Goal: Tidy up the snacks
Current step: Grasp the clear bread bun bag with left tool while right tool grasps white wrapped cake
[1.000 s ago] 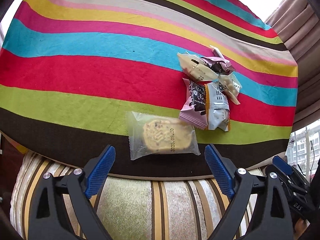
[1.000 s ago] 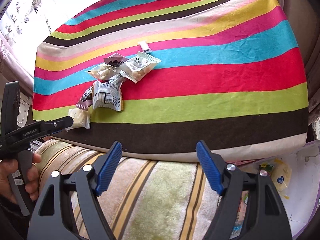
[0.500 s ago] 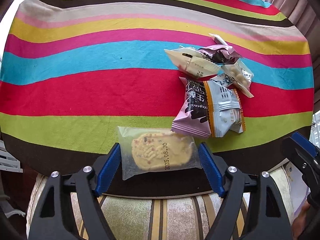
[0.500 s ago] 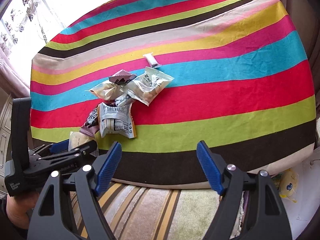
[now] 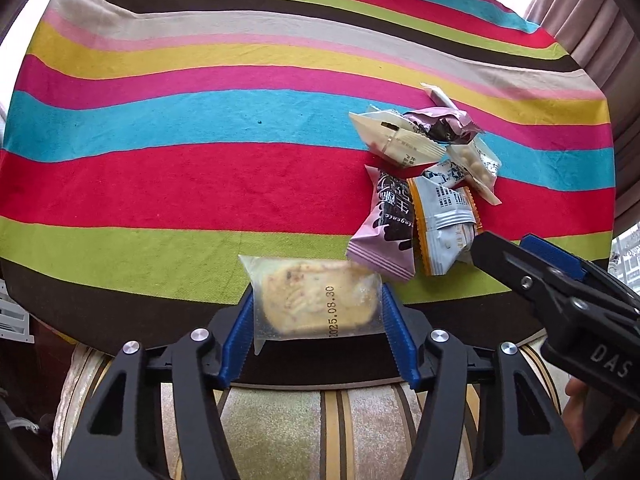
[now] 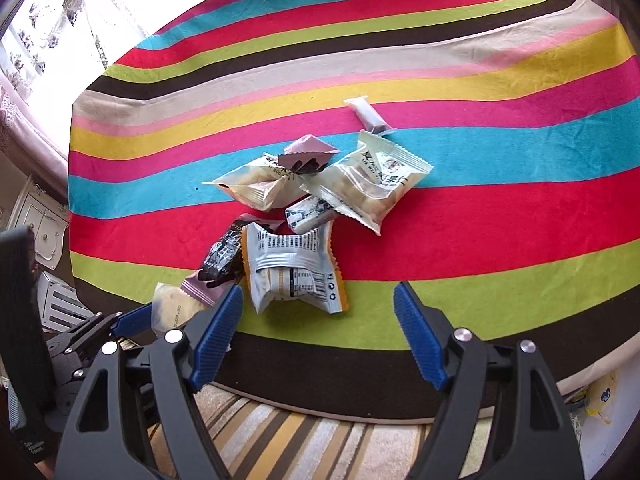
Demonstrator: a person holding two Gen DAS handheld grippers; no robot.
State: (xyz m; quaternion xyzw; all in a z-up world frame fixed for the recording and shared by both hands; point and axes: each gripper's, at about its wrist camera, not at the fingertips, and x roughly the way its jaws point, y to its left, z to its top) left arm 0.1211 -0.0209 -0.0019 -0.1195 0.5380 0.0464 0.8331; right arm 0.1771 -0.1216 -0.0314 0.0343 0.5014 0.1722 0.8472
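Observation:
A clear-wrapped cookie packet [image 5: 316, 300] lies at the near edge of the striped tablecloth [image 5: 200, 184]. My left gripper [image 5: 316, 316] straddles it, its jaws closing, and both blue pads touch the wrapper's sides. Just right of it sits a pile of snacks: a pink packet [image 5: 384, 240], a white-and-orange packet [image 5: 444, 232] and a cream packet [image 5: 396, 140]. In the right wrist view, my right gripper [image 6: 318, 320] hangs open and empty over the green stripe, right in front of the white-and-orange packet [image 6: 292, 268]. The left gripper [image 6: 132, 320] and cookie packet [image 6: 176, 308] show at lower left.
A small white stick packet [image 6: 368, 114] lies behind the pile, beside a clear nut packet [image 6: 372, 184]. A striped cushion [image 5: 280, 432] sits below the table edge. Curtains [image 5: 592, 20] hang at right, a white cabinet [image 6: 40, 220] stands at left.
My left gripper came forward over the cookie packet and its jaws narrowed onto the wrapper. My right gripper slid left along the table edge toward the snack pile, still open.

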